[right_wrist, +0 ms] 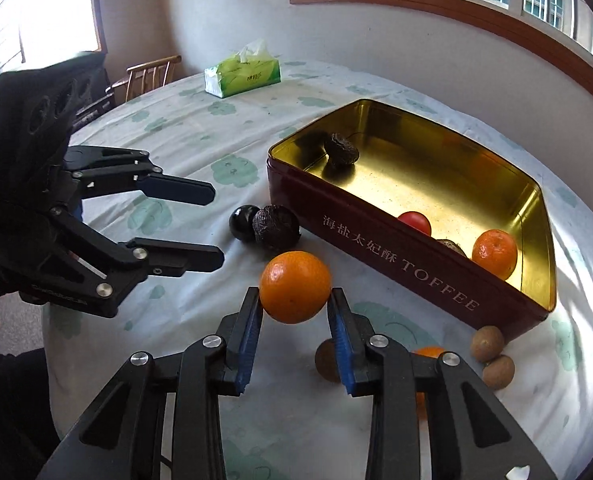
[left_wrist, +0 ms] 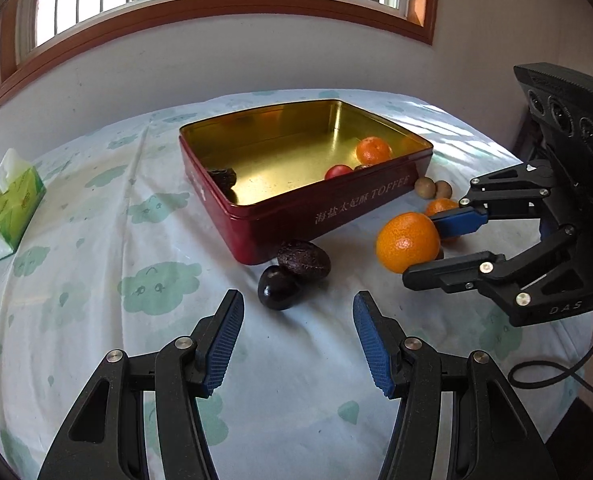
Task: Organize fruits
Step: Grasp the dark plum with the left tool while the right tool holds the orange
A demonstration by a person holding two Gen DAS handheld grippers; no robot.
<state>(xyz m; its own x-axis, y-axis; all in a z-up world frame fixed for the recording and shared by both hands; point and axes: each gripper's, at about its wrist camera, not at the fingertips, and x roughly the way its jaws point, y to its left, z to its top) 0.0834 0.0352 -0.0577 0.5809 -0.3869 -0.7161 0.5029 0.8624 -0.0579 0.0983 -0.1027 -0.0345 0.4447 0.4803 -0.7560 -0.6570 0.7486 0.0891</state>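
A red toffee tin [left_wrist: 324, 210] [right_wrist: 396, 264] with a gold inside holds a small orange [left_wrist: 373, 149] [right_wrist: 494, 254], a red fruit [left_wrist: 338, 171] [right_wrist: 415, 222] and a dark wrinkled fruit [left_wrist: 222, 179] [right_wrist: 341, 149]. My right gripper [right_wrist: 295, 294] [left_wrist: 426, 246] is shut on a large orange [right_wrist: 295, 286] [left_wrist: 408, 242], held in front of the tin. My left gripper [left_wrist: 298, 306] [right_wrist: 214, 224] is open and empty, just short of a dark glossy fruit [left_wrist: 278, 287] [right_wrist: 242, 222] and a wrinkled dark fruit [left_wrist: 304, 260] [right_wrist: 276, 227] on the cloth.
Small brown fruits [right_wrist: 492, 358] [left_wrist: 432, 189] and another orange [left_wrist: 440, 206] [right_wrist: 428, 354] lie by the tin's near corner. A green tissue pack [left_wrist: 10, 206] [right_wrist: 242, 74] sits on the far side of the cloud-print tablecloth [left_wrist: 96, 240]. A chair [right_wrist: 152, 74] stands beyond the table.
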